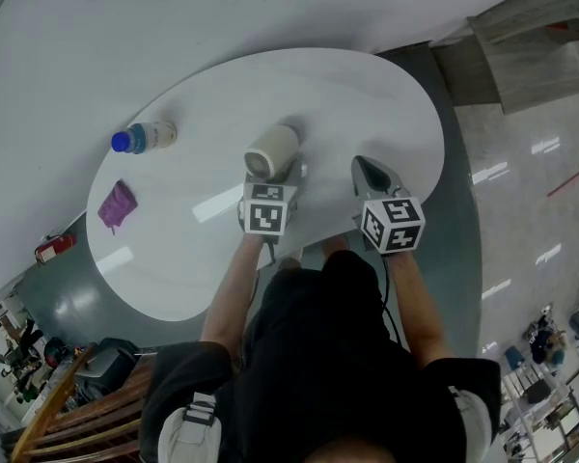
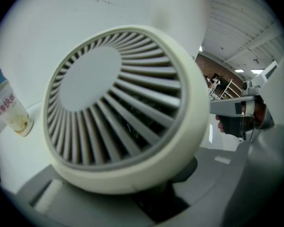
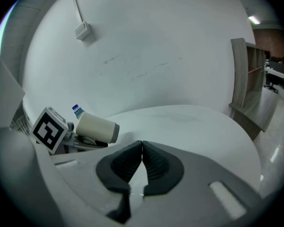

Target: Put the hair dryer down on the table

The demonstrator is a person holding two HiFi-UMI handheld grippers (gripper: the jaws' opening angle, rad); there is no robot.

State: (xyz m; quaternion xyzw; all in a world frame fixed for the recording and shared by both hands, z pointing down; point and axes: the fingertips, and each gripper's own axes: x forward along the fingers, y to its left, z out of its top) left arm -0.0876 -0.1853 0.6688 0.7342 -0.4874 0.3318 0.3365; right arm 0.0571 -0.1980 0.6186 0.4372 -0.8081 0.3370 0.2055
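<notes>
A cream hair dryer [image 1: 272, 149] with a grey nozzle end is low over the white oval table [image 1: 367, 104], near its front middle. My left gripper [image 1: 275, 169] is shut on its handle. In the left gripper view the dryer's ribbed rear grille [image 2: 118, 108] fills the picture and the dark handle runs down between the jaws. From the right gripper view the dryer [image 3: 97, 126] lies about level, barrel pointing right; whether it touches the table I cannot tell. My right gripper [image 1: 369, 177] hovers to the right of it, its ribbed pads [image 3: 154, 167] pressed together with nothing between.
A bottle with a blue cap [image 1: 145, 138] lies at the table's left side, and a small purple thing [image 1: 117, 204] sits nearer the left front edge. A white wall runs behind the table. A wooden shelf unit [image 3: 248, 84] stands off to the right.
</notes>
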